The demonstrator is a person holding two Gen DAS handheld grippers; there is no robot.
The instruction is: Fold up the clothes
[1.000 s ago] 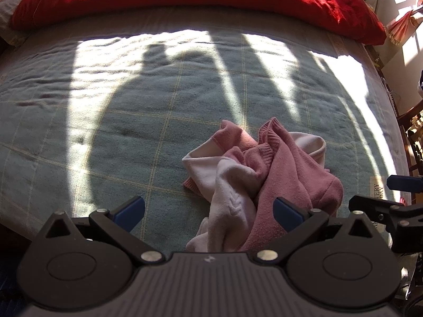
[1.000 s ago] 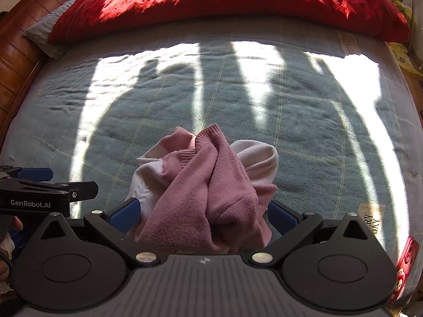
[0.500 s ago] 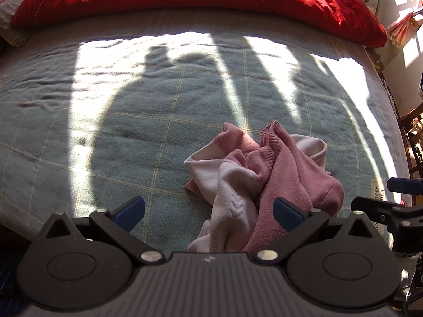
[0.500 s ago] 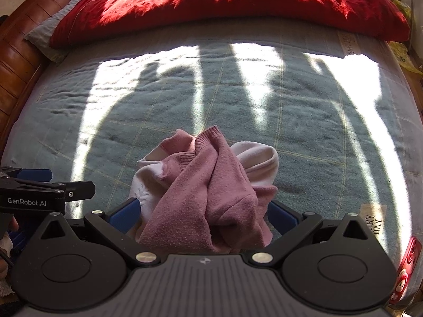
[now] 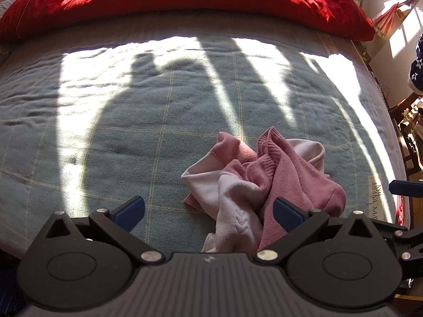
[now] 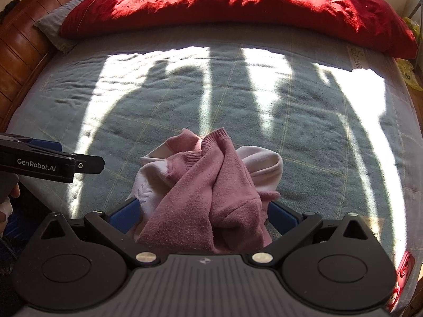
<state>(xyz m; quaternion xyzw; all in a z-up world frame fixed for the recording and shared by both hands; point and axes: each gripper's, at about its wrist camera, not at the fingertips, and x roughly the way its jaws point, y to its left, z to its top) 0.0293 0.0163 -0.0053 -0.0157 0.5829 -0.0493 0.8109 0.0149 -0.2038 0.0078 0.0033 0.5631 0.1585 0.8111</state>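
Left cam: left gripper (image 5: pixel 208 211) spread wide, nothing in it, low over the bed (image 5: pixel 132 137). Pink sweater (image 5: pixel 264 182) lies crumpled w/ its near end between the fingers, mostly toward the right one.

Right cam: right gripper (image 6: pixel 202 215) also wide apart, sweater (image 6: pixel 211 187) bunched between the tips, not pinched. Red pillow (image 6: pixel 238 5) at the far end.

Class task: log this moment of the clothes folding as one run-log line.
step: pre-grasp | left gripper: open | right gripper: open | pink sweater: crumpled on blanket, unfolded
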